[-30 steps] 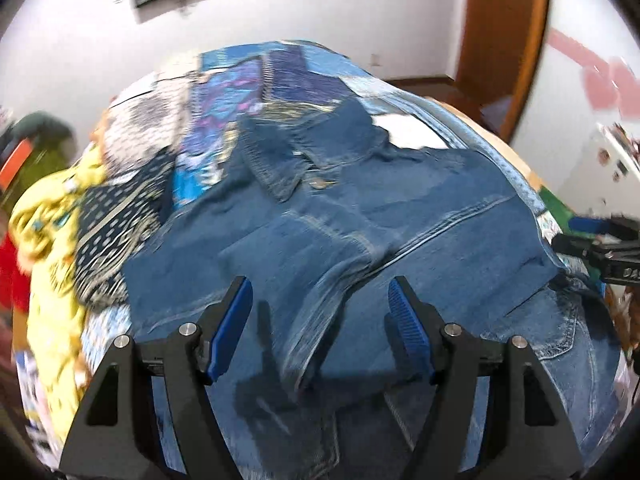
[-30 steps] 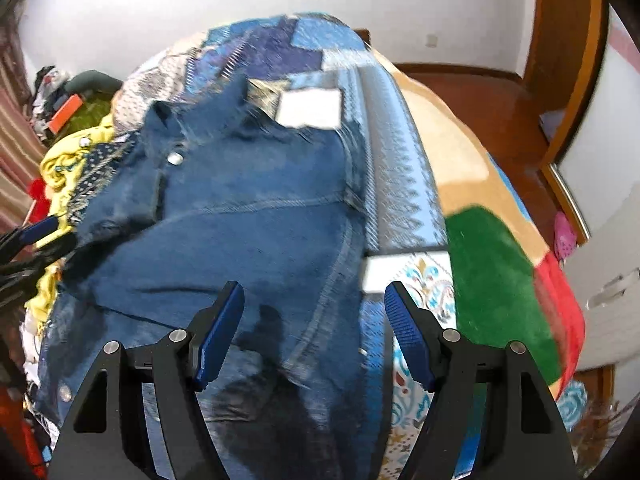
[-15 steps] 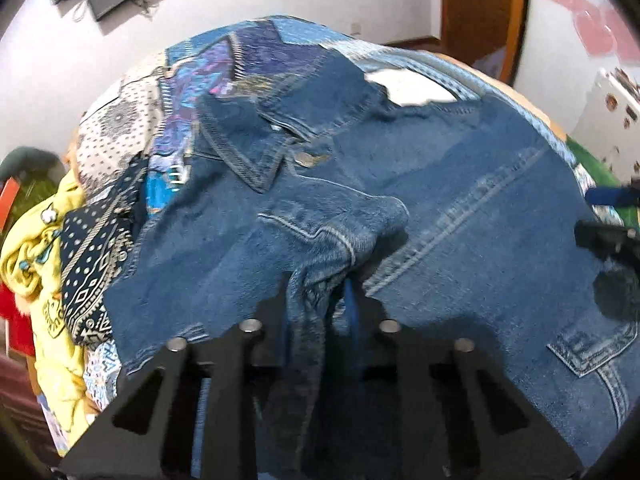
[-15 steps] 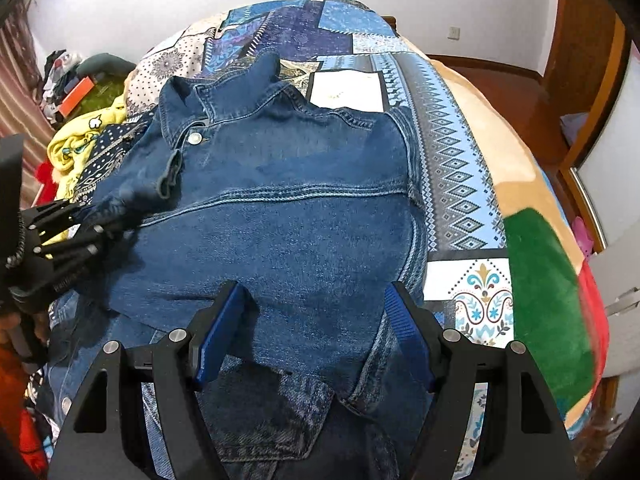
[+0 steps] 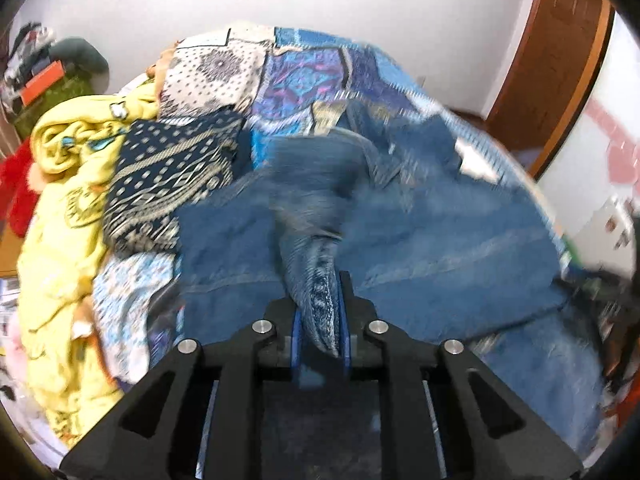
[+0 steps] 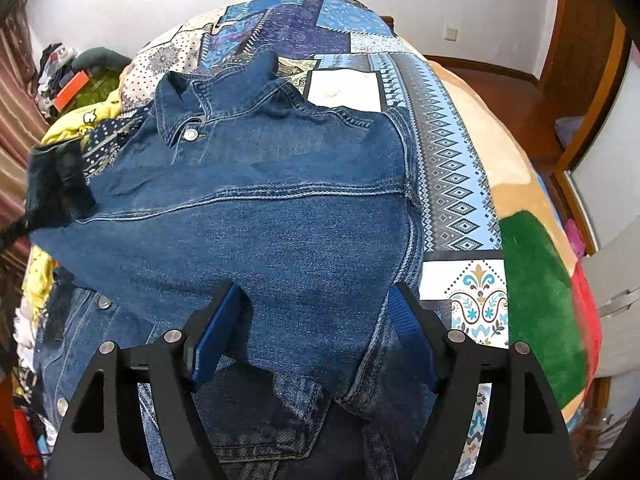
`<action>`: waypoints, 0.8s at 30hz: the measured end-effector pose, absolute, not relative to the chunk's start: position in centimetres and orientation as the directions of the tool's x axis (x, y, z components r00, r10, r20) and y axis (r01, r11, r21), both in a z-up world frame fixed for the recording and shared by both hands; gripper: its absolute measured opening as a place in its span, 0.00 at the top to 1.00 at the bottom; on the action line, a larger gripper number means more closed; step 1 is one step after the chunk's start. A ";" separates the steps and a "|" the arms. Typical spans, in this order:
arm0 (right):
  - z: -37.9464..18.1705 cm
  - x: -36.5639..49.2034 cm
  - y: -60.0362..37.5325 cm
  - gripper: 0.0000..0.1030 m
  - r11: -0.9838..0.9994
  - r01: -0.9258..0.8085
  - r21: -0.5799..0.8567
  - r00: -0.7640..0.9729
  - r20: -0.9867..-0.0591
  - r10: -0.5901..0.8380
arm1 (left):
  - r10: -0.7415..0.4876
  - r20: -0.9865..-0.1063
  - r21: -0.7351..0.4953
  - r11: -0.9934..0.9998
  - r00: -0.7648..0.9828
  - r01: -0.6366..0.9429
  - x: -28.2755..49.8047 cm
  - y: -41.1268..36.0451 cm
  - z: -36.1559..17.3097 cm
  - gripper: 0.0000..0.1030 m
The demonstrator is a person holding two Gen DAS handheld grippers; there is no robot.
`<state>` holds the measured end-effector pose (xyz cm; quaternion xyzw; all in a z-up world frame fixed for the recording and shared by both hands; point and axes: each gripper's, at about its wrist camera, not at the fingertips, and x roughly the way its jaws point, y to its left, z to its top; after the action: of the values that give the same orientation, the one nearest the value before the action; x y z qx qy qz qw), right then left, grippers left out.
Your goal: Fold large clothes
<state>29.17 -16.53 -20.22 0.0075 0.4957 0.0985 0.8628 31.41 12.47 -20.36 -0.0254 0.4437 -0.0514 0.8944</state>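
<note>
Garment: a denim jacket (image 6: 280,208) lies spread over the bed (image 6: 448,168), filling the middle of the right wrist view, collar toward the upper left of the frame.
Left tongs (image 5: 320,320): pressed together on a bunched ridge of the jacket, most likely its sleeve (image 5: 316,216), which rises from the pads toward the centre of the left wrist view; that view is blurred.
Right tongs (image 6: 312,328): spread wide at the bottom of the frame, one pad on each side of a folded flap of denim, gripping nothing that I can see.
Step in hand: judged to be carrying the sleeve across the body for the first fold.
Risk, slip: the pinch is on a thick, stiff roll of cloth; a fast pull could drag it out of the pads.
Risk, drag: with the other tongs holding nothing down, the whole jacket may slide over the bed instead of folding.
Risk, snag: the yellow garment (image 5: 60,208) and the dark patterned cloth (image 5: 168,176) lie just beside the jacket at the left of the frame and could be caught up.
Containers: none visible; the clothes lie loose on the bed.
</note>
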 end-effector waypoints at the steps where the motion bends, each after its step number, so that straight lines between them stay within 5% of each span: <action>1: -20.2 29.2 -16.5 0.29 0.981 -0.163 0.102 0.491 -0.855 0.170 | -0.102 -0.798 -0.078 0.995 0.594 0.066 31.0 12.6 -20.9 0.81; 7: -20.3 29.1 -16.4 0.29 0.984 -0.155 0.090 0.487 -0.859 0.156 | -0.138 -0.852 -0.170 0.985 0.506 -0.017 28.6 14.9 -25.0 0.67; 11: -20.1 29.0 -16.3 0.29 0.985 -0.158 0.076 0.490 -0.860 0.145 | -0.059 -0.856 -0.129 0.986 0.513 -0.102 27.2 16.3 -24.8 0.23; 17: -19.6 29.6 -16.2 0.29 0.981 -0.180 0.076 0.470 -0.869 0.154 | 0.012 -0.847 -0.082 0.985 0.532 -0.152 26.8 19.8 -22.6 0.21; 24: -16.9 31.0 -16.6 0.29 0.976 -0.197 0.090 0.523 -0.832 0.182 | -0.021 -0.807 -0.172 0.965 0.590 -0.200 30.0 24.0 -19.3 0.15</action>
<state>31.04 -16.59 -16.95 -0.0079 0.4759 0.1085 0.8727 29.99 23.98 -19.32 -0.1230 0.4496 0.0509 0.8832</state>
